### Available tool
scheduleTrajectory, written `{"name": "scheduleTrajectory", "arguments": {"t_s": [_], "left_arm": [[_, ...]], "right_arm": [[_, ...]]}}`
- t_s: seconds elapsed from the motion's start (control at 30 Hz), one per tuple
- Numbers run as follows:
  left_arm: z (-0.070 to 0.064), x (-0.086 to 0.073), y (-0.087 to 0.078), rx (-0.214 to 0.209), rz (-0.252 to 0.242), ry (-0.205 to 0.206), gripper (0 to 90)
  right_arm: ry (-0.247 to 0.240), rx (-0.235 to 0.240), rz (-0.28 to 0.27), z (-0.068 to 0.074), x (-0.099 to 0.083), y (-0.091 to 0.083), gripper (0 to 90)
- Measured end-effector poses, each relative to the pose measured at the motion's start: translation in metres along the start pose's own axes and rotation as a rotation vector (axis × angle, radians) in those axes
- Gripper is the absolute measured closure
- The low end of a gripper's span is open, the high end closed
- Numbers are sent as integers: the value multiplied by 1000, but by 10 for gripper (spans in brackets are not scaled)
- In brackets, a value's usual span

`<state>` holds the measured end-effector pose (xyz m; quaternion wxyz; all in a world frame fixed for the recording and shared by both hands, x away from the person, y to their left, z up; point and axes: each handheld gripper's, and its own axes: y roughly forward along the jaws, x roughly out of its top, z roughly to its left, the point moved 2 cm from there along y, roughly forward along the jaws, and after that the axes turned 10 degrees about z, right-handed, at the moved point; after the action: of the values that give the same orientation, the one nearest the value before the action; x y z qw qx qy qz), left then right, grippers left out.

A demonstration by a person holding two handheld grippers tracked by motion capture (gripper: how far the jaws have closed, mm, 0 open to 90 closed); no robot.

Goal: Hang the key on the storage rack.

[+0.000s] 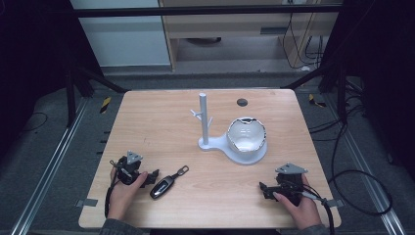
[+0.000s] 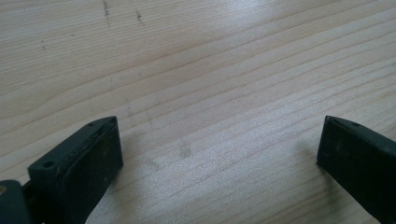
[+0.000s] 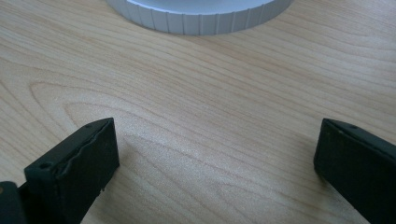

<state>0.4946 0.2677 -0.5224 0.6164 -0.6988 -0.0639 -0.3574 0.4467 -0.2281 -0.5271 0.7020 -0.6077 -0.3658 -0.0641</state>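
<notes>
Table (image 1: 147,117): pale wood, with both of the person's hands resting near its front edge.
Car key (image 1: 163,186): a black fob lying flat on the wood near the front left, its metal ring and tag (image 1: 182,170) pointing toward the stand. It lies just beside the left gripper's tips; I cannot tell whether they touch it.
Left gripper (image 1: 154,175): held low over the table and aimed at the fob, which looks like the thing to be picked up.
Left jaws: spread wide in the left gripper view, with bare wood grain between them and nothing gripped. The fob is outside that gap.
Right gripper (image 1: 264,188): resting at the front right, well apart from the key and pointed across the table, seemingly parked while the left does the work.
Right jaws: also released wide, with empty wood between the pads; the ribbed rim of the white base (image 3: 201,18) sits beyond them, untouched.
Stand (image 1: 204,120): a white post with short side pegs, upright mid-table. My guess is that the pegs are meant for hanging the key by its ring.
Bowl (image 1: 246,134): a shiny round dish seated on the stand's wider foot, right of the post.
Why so: the key lies loose and within the left gripper's reach, with the pegs farther back, so a grasp comes first.
</notes>
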Motion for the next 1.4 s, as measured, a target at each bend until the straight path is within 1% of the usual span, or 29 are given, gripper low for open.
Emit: {"name": "scheduleTrajectory", "arguments": {"t_s": [0.13, 0.17, 0.2, 0.23, 0.27, 0.33, 0.4, 0.43, 0.5, 0.53, 0.57, 0.6, 0.63, 0.67, 0.7, 0.77, 0.83, 0.87, 0.93, 0.97, 1.0, 1.07, 1.1, 1.13, 1.2, 1.23, 1.27, 1.3, 1.4], "left_arm": [[-1, -1, -1, 4, -2, -7, 17], [0, 0, -4, -21, -22, -43, 49], [0, 0, -4, -21, -22, -43, 67], [0, 1, -6, -43, -45, -65, 67], [0, 2, -9, -47, -66, -81, 61], [0, 3, -15, -42, -89, -94, 61], [-5, 3, -25, -45, -114, -74, 65], [-5, 3, -25, -45, -114, -74, 66], [-11, 6, -31, -74, -137, -47, 67], [-17, 14, -36, -88, -141, -15, 68], [-17, 14, -36, -88, -141, -15, 68], [-20, 18, -38, -100, -134, 0, 68], [-25, 23, -38, -113, -114, 23, 68], [-30, 28, -39, -122, -84, 54, 68], [-40, 39, -40, -126, -34, 97, 68], [-48, 52, -43, -135, -16, 124, 68], [-55, 63, -46, -151, 21, 161, 68], [-55, 63, -46, -151, 21, 161, 67], [-65, 73, -47, -158, 79, 202, 67], [-65, 73, -47, -158, 79, 202, 67], [-67, 75, -47, -157, 96, 215, 67], [-72, 77, -47, -156, 128, 231, 66], [-76, 77, -46, -149, 165, 259, 65], [-76, 77, -46, -149, 165, 259, 64], [-81, 77, -45, -141, 201, 284, 64], [-83, 77, -44, -143, 221, 292, 64], [-88, 77, -42, -146, 271, 312, 64], [-90, 77, -41, -137, 289, 330, 64], [-94, 81, -40, -117, 309, 345, 69]], "right_arm": [[0, 4, -1, 0, 1, 1, 4], [-2, 4, -1, 0, 1, 1, 4], [-2, 4, -1, 0, 1, 1, 4], [-2, 4, -1, 0, 1, 1, 4], [-2, 4, -1, 0, 1, 1, 4], [-2, 4, -1, 0, 1, 1, 4], [-1, 4, -1, 0, 1, 1, 4], [-1, 4, -1, 0, 1, 1, 4], [7, -4, -1, 1, 0, 0, 4], [11, -8, 0, 1, 0, 0, 4], [11, -8, 0, 1, 0, 0, 4], [10, -6, 0, 1, 0, 0, 4], [9, -8, -1, 1, 0, 0, 4], [12, -5, 0, 1, 0, 0, 4], [20, 2, 2, 2, 0, -1, 4], [12, 3, 1, 1, -1, -1, 4], [-2, 6, -1, 0, -1, -1, 4], [-7, 12, 0, 0, -2, -1, 4], [-18, 18, 0, -2, -2, -1, 4], [-18, 18, 0, -2, -2, -1, 4], [-25, 20, 0, -3, -1, -1, 4], [-18, 23, 2, -6, 0, 0, 4], [-13, 12, 1, -11, 2, 1, 5], [1, 16, 2, -12, 2, 1, 5], [-4, 11, 1, -13, 2, 2, 5], [-4, 12, 1, -13, 2, 2, 6], [-9, 12, 0, -14, 2, 2, 6], [-9, 12, 0, -14, 2, 1, 5], [-10, 12, 0, -14, 1, 1, 6]]}}
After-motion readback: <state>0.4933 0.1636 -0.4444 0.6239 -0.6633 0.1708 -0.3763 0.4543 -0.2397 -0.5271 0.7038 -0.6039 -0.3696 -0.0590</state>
